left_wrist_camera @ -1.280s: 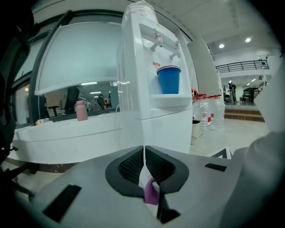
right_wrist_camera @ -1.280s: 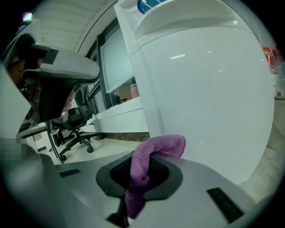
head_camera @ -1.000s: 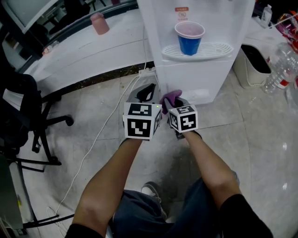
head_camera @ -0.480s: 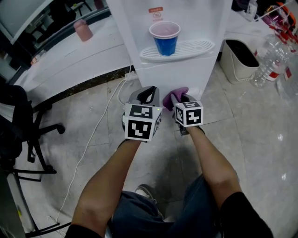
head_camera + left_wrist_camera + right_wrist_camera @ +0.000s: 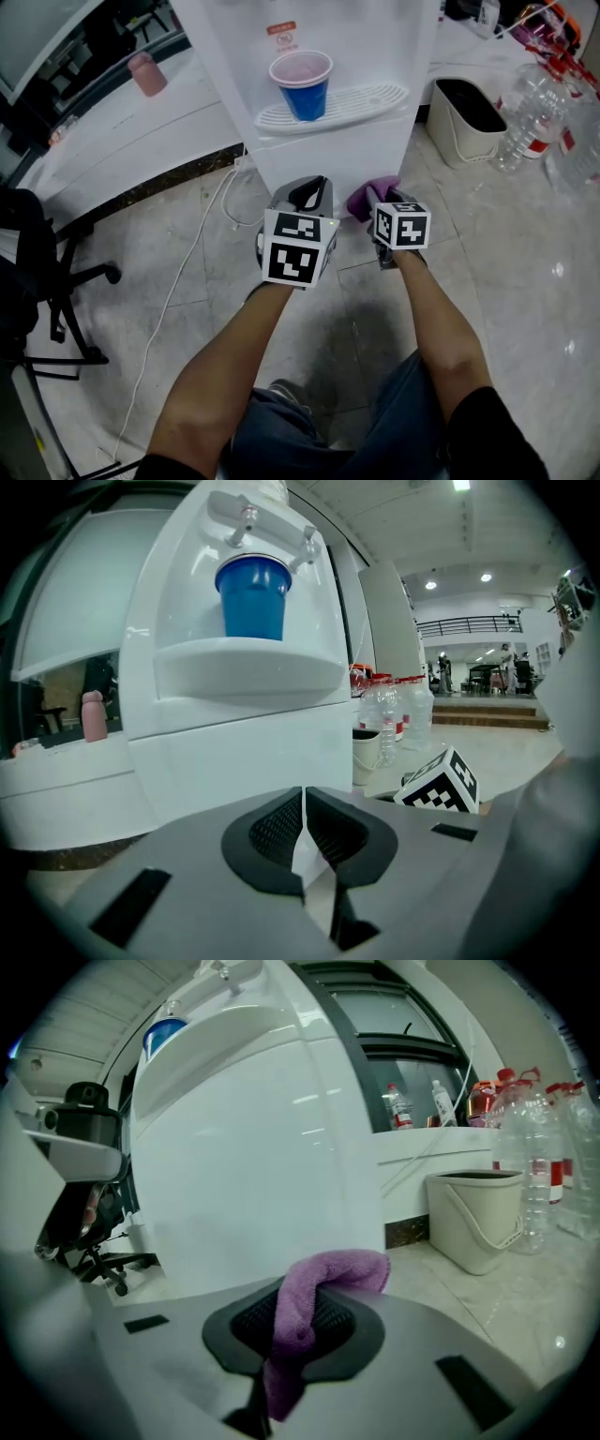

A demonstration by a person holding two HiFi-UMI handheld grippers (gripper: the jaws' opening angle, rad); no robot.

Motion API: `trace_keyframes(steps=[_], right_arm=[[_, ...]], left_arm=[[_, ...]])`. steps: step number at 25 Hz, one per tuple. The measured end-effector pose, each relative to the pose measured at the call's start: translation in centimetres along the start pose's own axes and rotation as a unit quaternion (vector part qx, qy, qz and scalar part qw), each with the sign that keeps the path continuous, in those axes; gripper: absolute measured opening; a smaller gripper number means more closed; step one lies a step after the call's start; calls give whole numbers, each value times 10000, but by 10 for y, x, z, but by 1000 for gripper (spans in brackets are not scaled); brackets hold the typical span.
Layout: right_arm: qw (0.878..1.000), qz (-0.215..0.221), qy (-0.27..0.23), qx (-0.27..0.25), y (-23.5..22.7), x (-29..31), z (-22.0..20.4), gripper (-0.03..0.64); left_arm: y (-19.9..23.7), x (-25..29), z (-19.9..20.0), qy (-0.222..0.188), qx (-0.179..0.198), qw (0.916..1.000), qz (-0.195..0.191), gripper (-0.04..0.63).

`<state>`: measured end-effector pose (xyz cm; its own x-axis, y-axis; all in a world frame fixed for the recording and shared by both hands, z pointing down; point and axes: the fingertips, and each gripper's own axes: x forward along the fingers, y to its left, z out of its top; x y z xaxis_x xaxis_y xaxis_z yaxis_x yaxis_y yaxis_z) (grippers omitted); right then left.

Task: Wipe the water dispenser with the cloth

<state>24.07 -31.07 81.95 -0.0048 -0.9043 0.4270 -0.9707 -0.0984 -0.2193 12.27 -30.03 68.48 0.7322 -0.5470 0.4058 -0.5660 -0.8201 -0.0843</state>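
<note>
Both tongs are clenched: the left gripper (image 5: pixel 303 829) has its jaws pressed together on nothing, while the right gripper (image 5: pixel 292 1321) pinches the purple cloth (image 5: pixel 314 1293), which droops over its jaws. Straight ahead stands the white water dispenser (image 5: pixel 319 150), its lower front panel just beyond both grippers. The cloth is near that panel, but I cannot tell whether it touches. A beige bucket (image 5: pixel 466 117) sits on the floor to the dispenser's right. On the dispenser's drip tray (image 5: pixel 380 97) stands a blue cup (image 5: pixel 306 84). By my reading, the cloth is in hand and held close to the dispenser, yet wiping seems barely begun: panel, tray and upper face all look left to do.
</note>
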Motion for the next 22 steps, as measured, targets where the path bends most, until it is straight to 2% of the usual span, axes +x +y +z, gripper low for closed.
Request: trace_keyframes(steps=[5, 12, 16, 20, 22], right_arm=[[9993, -363, -18, 133, -44, -13, 5, 44], [9996, -166, -102, -198, -34, -31, 25, 44], [9987, -39, -336, -373, -23, -56, 55, 44], [9979, 92, -474, -423, -8, -92, 86, 44], [9977, 131, -466, -484, 0, -111, 104, 44]], left_arm=[[-14, 7, 7, -9, 45, 9999, -118, 34], [-26, 9, 11, 41, 270, 9995, -176, 34], [-27, 5, 20, -44, 385, 9991, -149, 34], [-14, -10, 34, 6, 35, 9999, 153, 32], [-12, -22, 47, 77, -11, 9997, 223, 32]])
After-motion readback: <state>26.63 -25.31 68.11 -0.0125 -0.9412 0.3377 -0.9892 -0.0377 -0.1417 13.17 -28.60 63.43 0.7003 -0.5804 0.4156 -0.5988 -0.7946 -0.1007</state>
